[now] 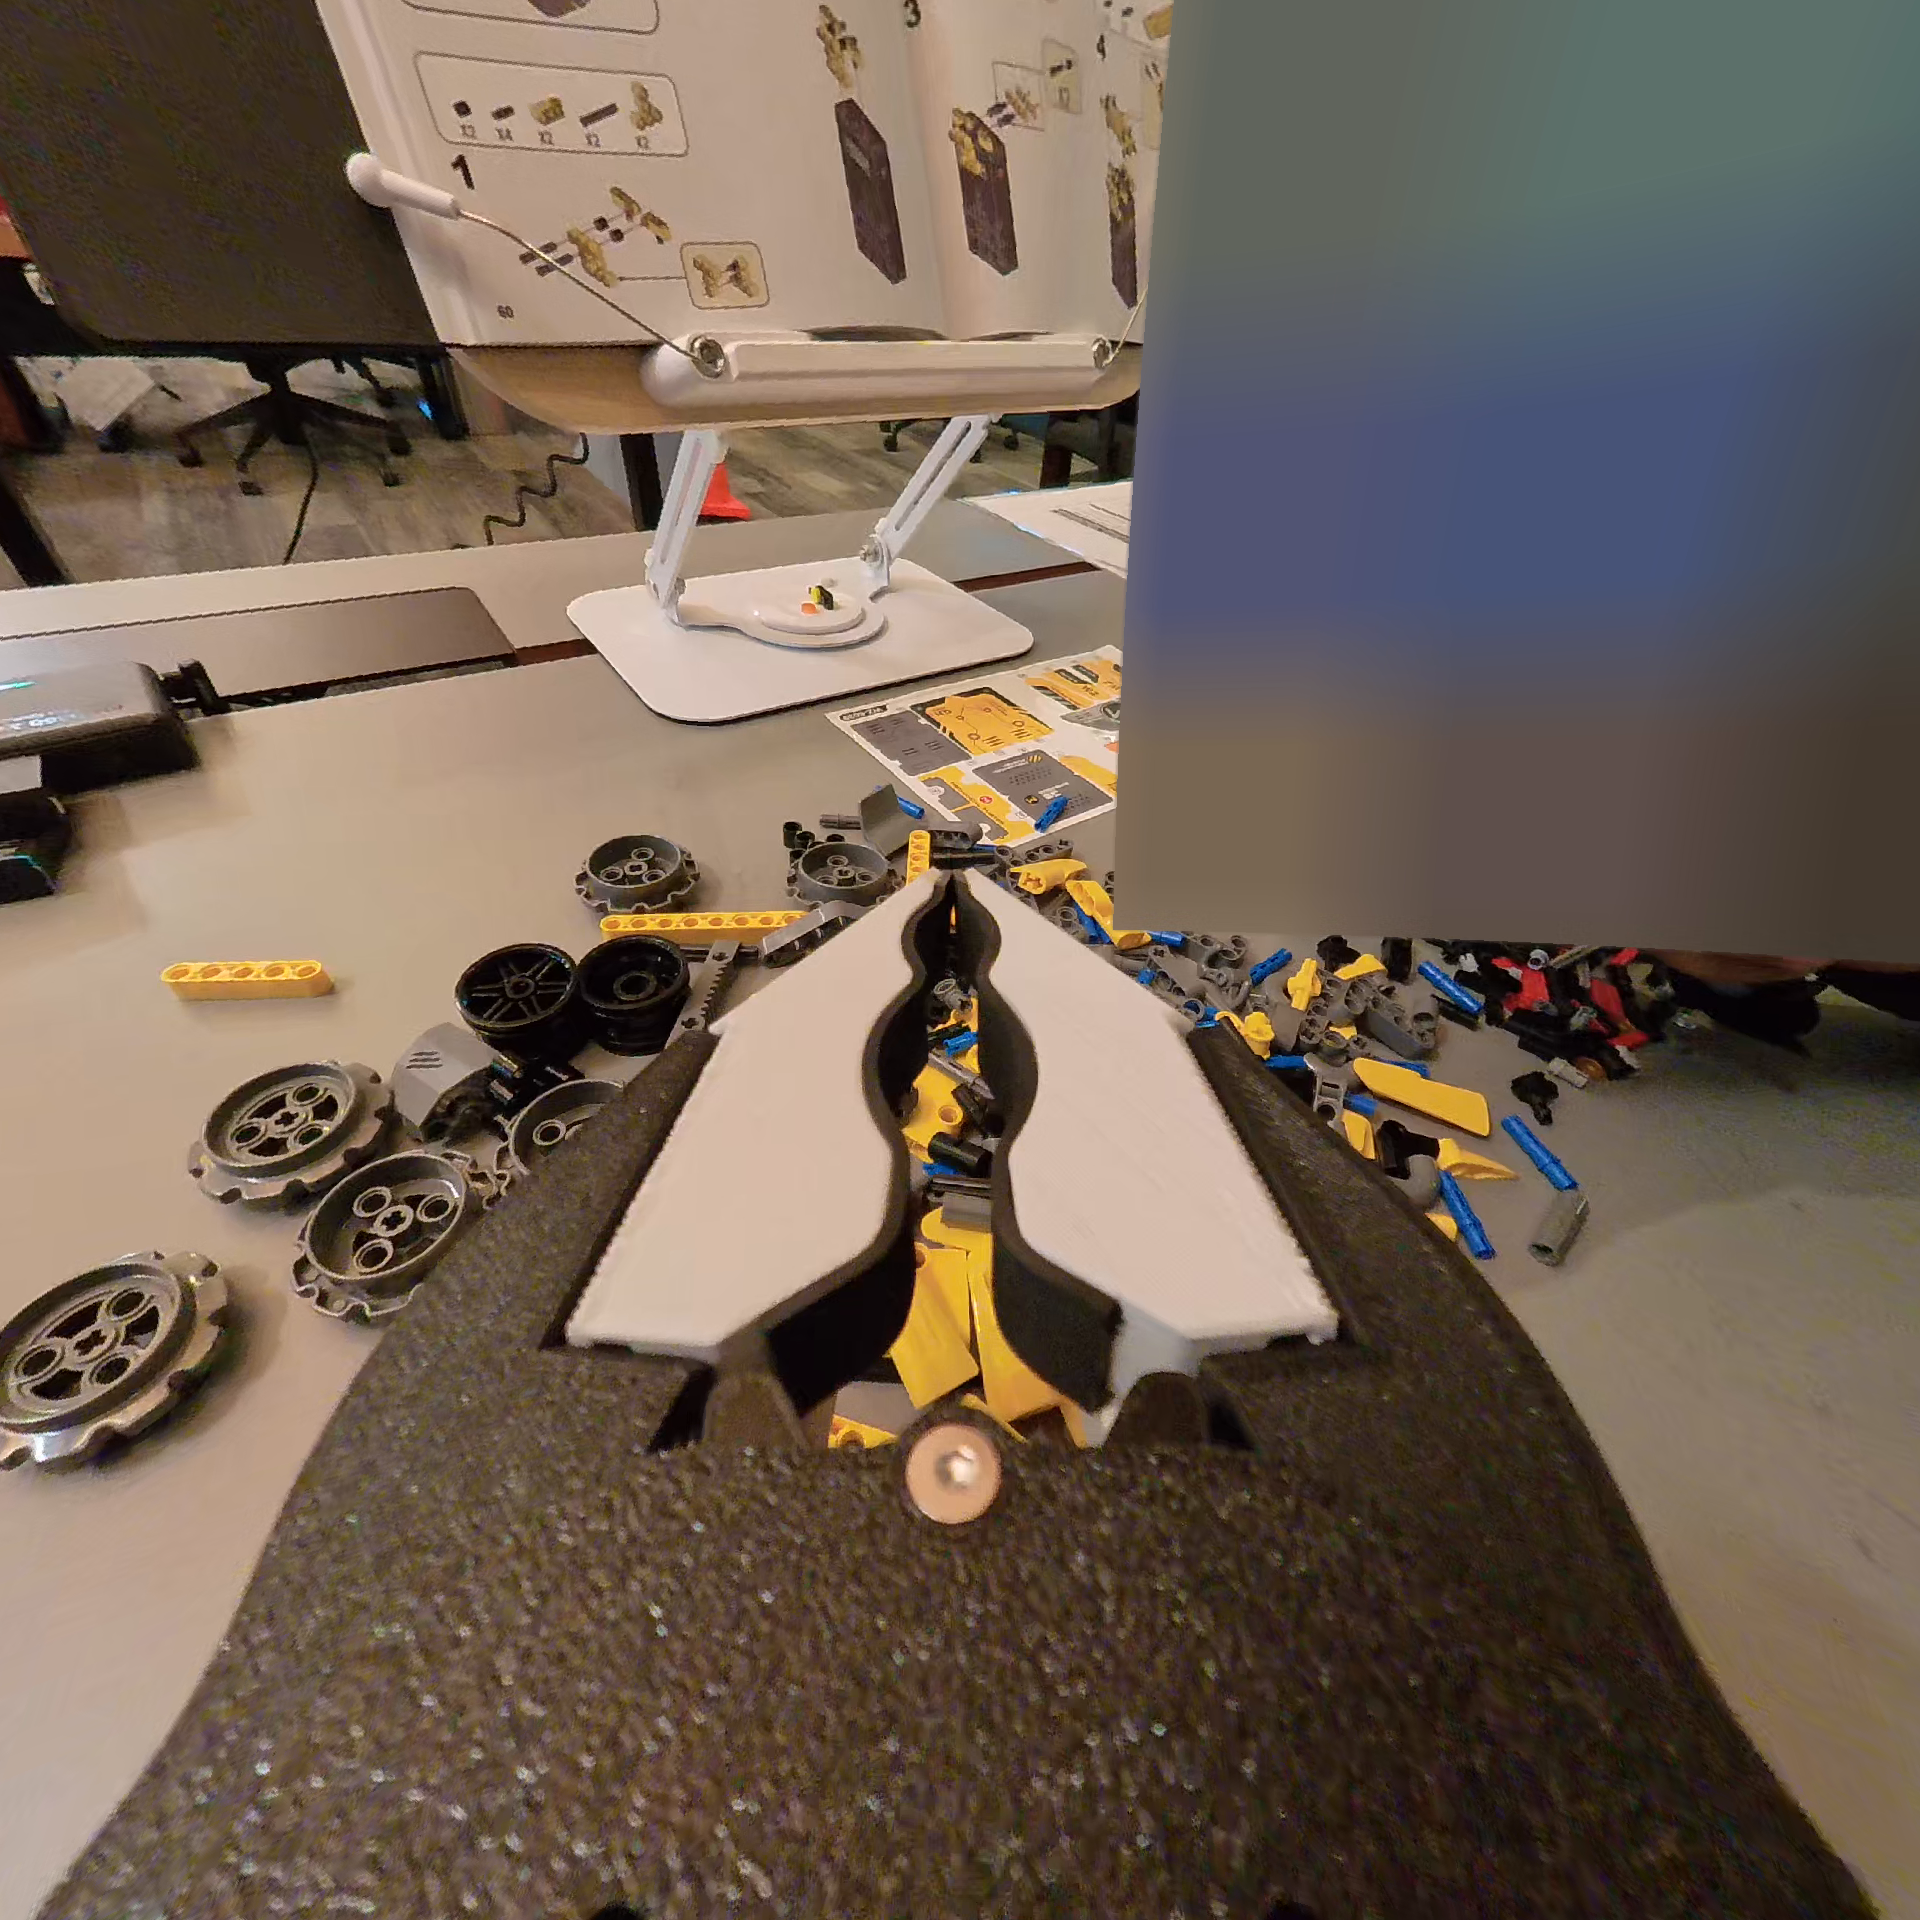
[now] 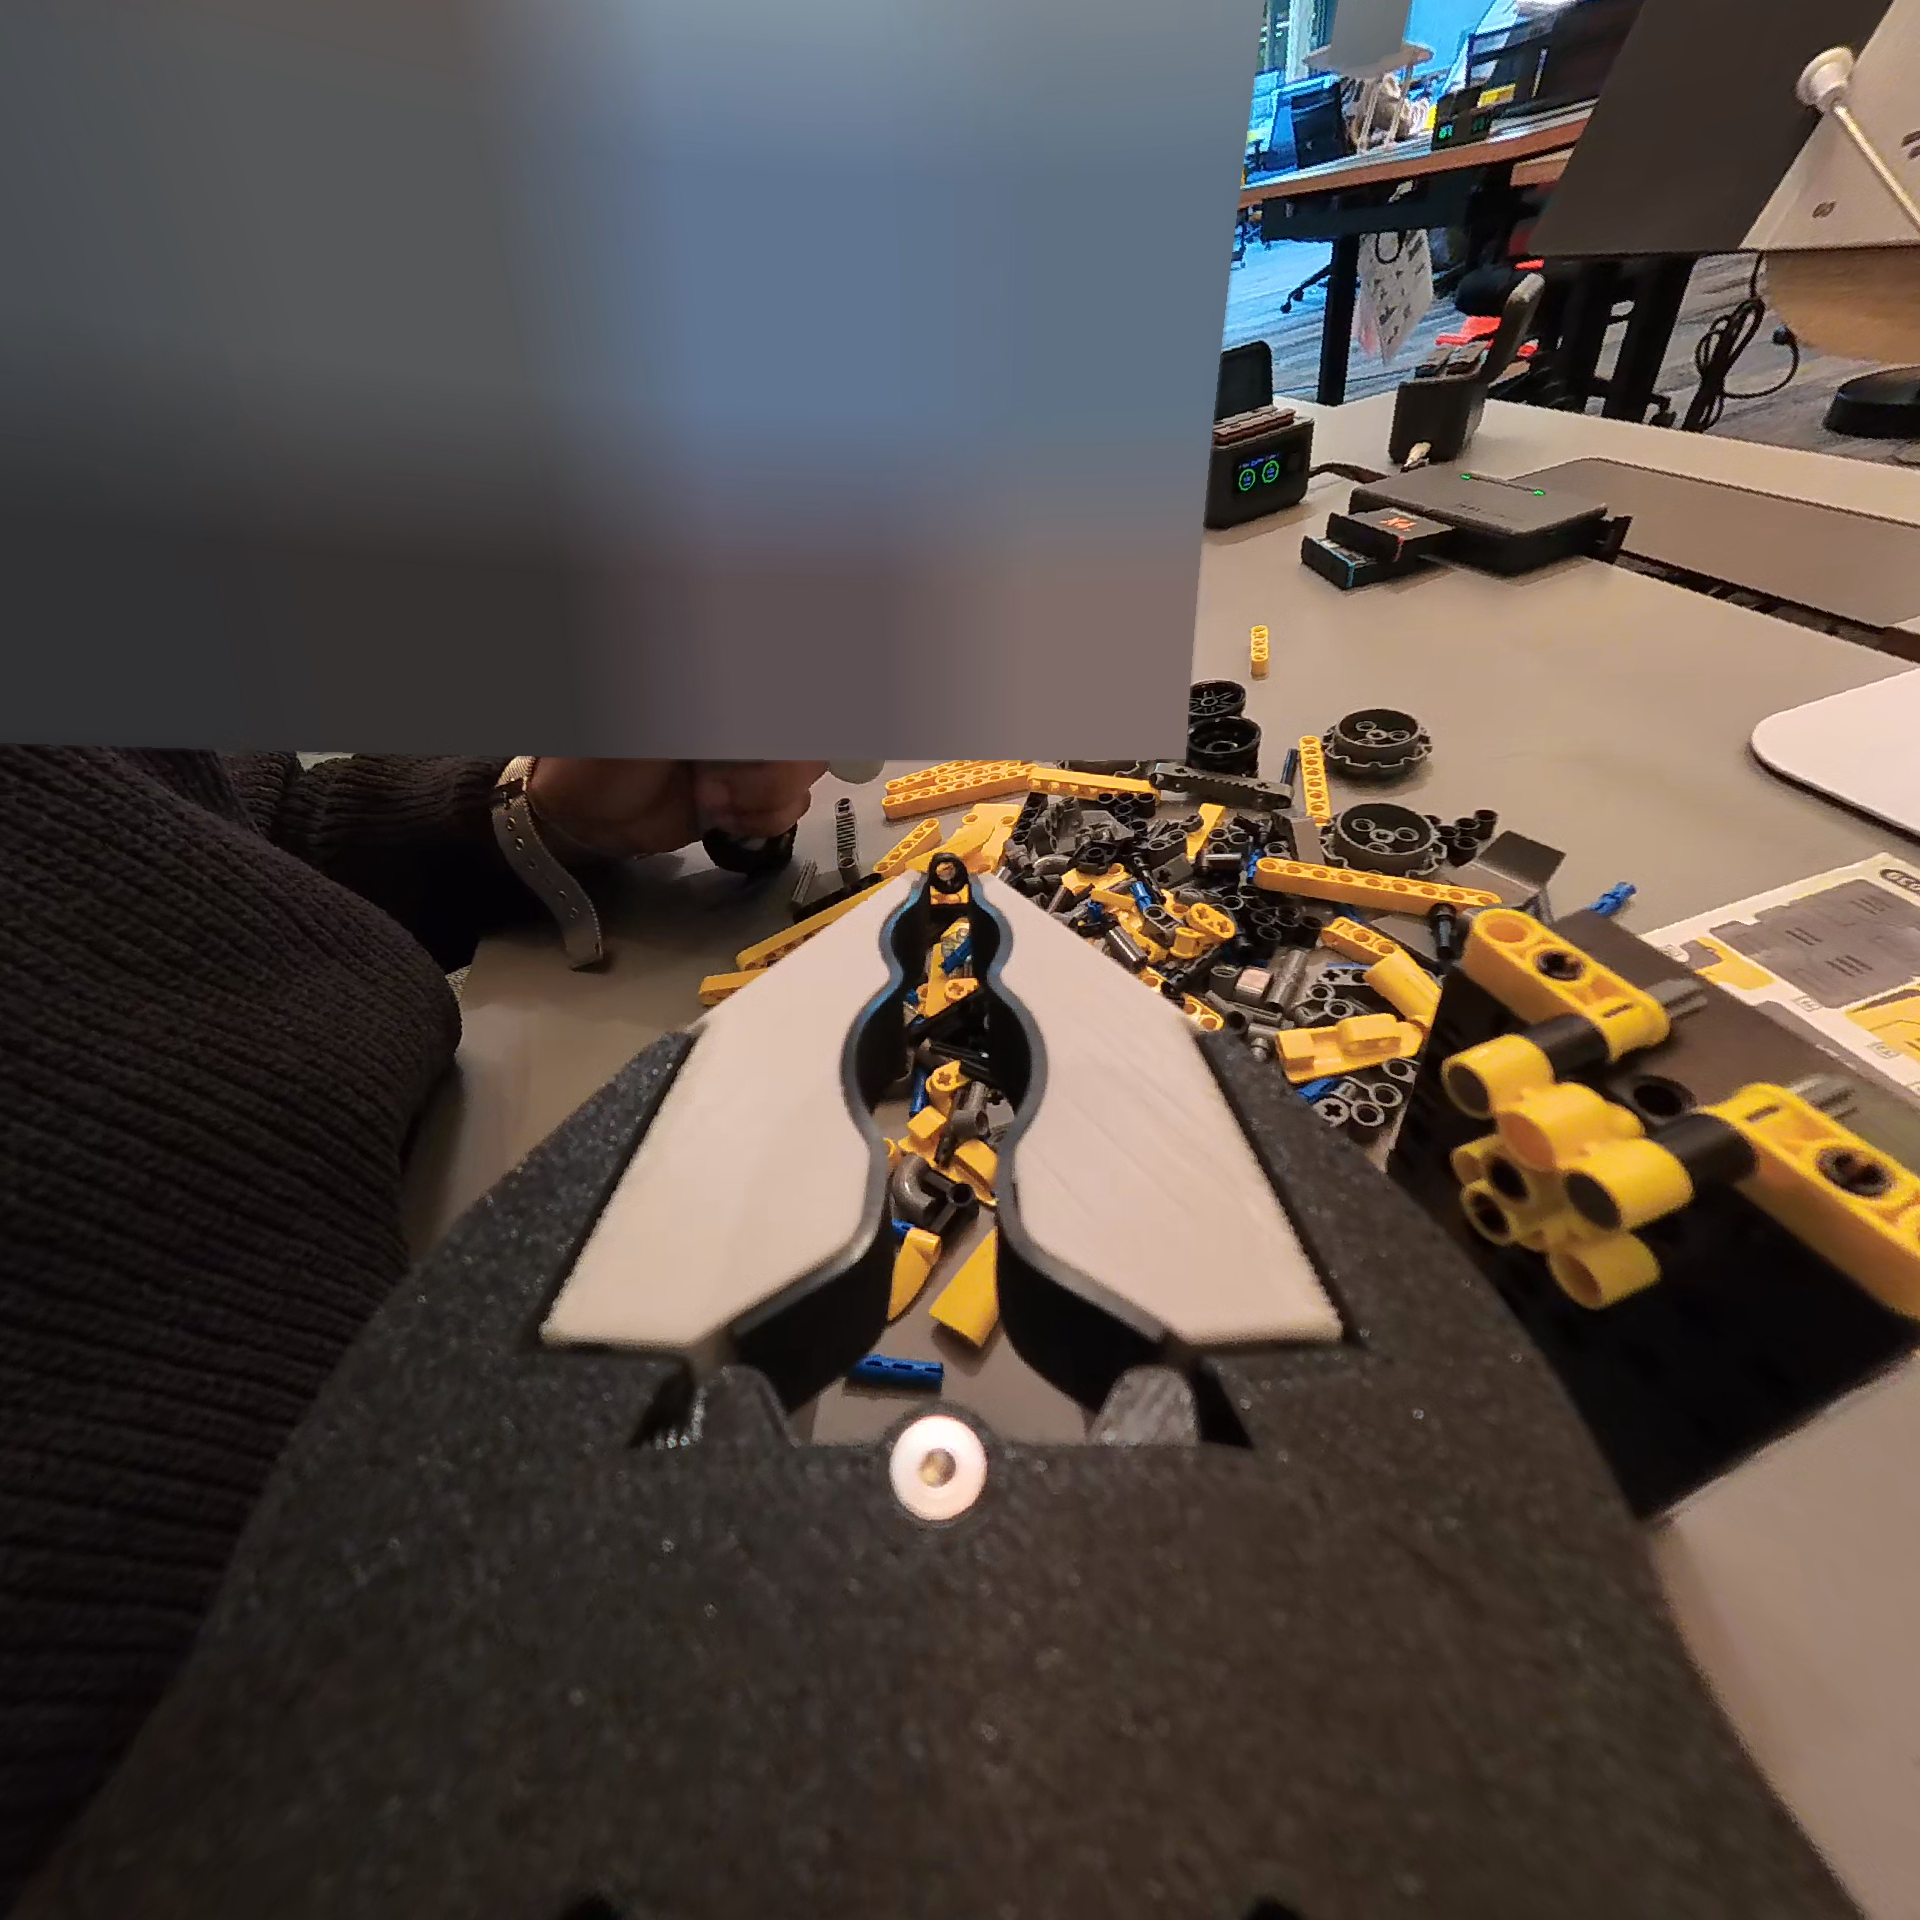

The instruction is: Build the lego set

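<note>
My left gripper [image 1: 951,885] is shut with its tips touching and nothing visible between them. It hovers over a pile of yellow, black and blue building pieces [image 1: 1340,1039] on the grey table [image 1: 436,810]. My right gripper [image 2: 945,883] is shut on a small black piece with a round hole [image 2: 945,871], pinched at the very tips above the same pile [image 2: 1174,914]. A part-built assembly of yellow connectors on a black block [image 2: 1558,1132] lies just right of the right gripper.
Several grey toothed wheels [image 1: 286,1132] and black tyres [image 1: 571,992] lie left of the pile, with a lone yellow beam [image 1: 247,979]. A white stand [image 1: 800,634] holds an open instruction booklet [image 1: 727,156]. A sticker sheet [image 1: 987,743] lies behind. A person's dark sleeve [image 2: 187,1091] and hand rest at the left. Spacing between my two grippers at the tips: around 12 cm. My right tips are about 30 cm from the lone yellow beam [image 1: 247,979], my left tips only 20 cm.
</note>
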`<state>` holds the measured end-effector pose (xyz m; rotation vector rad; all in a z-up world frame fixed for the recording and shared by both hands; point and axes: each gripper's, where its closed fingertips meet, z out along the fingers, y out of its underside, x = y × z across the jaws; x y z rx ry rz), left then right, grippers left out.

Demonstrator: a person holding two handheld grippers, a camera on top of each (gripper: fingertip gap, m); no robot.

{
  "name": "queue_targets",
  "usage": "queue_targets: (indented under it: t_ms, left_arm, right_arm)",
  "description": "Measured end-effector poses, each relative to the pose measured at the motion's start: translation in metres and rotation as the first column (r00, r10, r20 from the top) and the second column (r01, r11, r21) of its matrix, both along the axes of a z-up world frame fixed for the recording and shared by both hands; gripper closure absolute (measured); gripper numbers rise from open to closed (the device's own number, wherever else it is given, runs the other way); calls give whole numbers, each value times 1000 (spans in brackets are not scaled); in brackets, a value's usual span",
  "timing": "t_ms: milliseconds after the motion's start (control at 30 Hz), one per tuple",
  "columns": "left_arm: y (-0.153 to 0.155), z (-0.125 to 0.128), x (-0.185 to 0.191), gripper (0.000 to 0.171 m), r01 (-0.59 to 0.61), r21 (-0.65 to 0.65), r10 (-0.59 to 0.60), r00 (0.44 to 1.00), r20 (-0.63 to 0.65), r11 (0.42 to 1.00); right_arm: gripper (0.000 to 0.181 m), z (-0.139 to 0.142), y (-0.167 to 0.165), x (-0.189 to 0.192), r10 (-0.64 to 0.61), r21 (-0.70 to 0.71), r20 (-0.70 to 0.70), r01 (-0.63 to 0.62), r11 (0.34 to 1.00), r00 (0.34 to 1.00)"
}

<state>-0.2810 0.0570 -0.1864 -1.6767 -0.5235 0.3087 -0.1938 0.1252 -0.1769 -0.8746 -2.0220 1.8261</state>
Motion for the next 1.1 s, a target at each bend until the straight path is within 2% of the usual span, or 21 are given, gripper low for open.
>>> queue_targets:
  t_ms: [400,500,600,700,767,933,1100]
  left_arm:
    - [-3,-1,-6,171,-34,-7,34,999,0,999]
    - [-18,-5,-23,171,-108,-94,107,994,-19,990]
    - [-49,-15,-51,171,-191,-218,180,981,-68,957]
    - [-60,-44,-55,166,-99,-282,126,989,77,954]
    - [-60,-48,-55,164,-73,-265,118,980,158,962]
    - [-59,-49,-54,164,-46,-246,96,976,195,968]
    - [-54,-56,-50,164,-22,-299,79,981,179,954]
  right_arm:
    - [176,2,1,0,-7,3,-15,7,1000,1000]
    - [176,3,3,-1,-13,5,-19,13,1000,1000]
    - [176,4,5,-2,-21,-8,-23,20,1000,1000]
    - [176,-1,6,-4,-11,-20,-1,11,1000,1000]
    - [176,-6,5,-5,10,-35,17,-10,999,1000]
    - [176,-4,2,-3,44,-68,20,-42,997,999]
    - [176,-6,2,-4,43,-57,26,-41,998,999]
